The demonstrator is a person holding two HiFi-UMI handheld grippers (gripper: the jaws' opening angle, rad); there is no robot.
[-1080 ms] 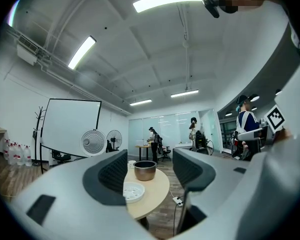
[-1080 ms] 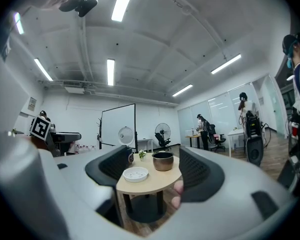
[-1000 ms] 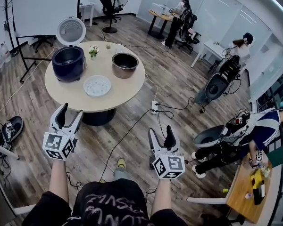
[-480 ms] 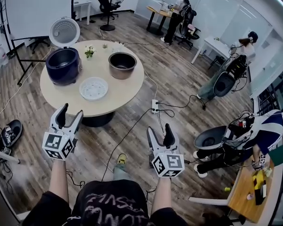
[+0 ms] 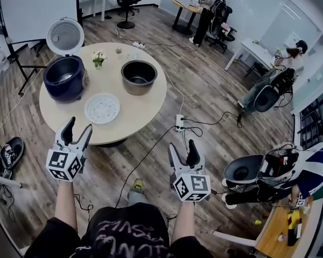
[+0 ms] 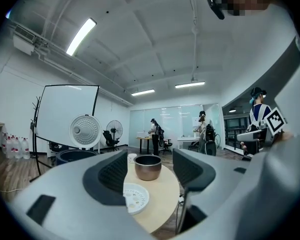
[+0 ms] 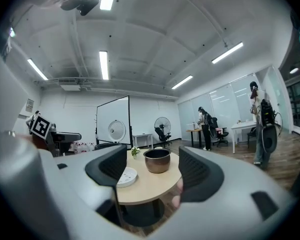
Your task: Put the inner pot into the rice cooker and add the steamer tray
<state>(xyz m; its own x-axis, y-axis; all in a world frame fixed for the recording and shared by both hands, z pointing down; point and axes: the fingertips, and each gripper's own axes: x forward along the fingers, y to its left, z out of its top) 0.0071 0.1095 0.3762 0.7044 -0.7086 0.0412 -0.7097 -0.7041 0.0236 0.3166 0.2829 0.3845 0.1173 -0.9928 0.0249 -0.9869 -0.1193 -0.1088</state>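
A round beige table (image 5: 145,114) carries the dark blue rice cooker (image 5: 64,78) at its left with the lid (image 5: 64,36) up. The metal inner pot (image 5: 139,77) stands at the table's right part. The white steamer tray (image 5: 102,108) lies near the front edge. My left gripper (image 5: 75,131) is open, held just short of the table edge below the tray. My right gripper (image 5: 184,153) is open over the floor, right of the table. The left gripper view shows the pot (image 6: 148,167) and tray (image 6: 136,198) between the jaws; the right gripper view shows the pot (image 7: 157,160) and tray (image 7: 125,176).
A small plant (image 5: 99,59) stands at the table's far side. Cables and a power strip (image 5: 179,122) run over the wooden floor right of the table. A whiteboard (image 5: 35,9) stands far left. People and office chairs are at the back and right.
The head view has shifted so the table sits lower and nearer in the frame. Both grippers have kept their places and stayed open.
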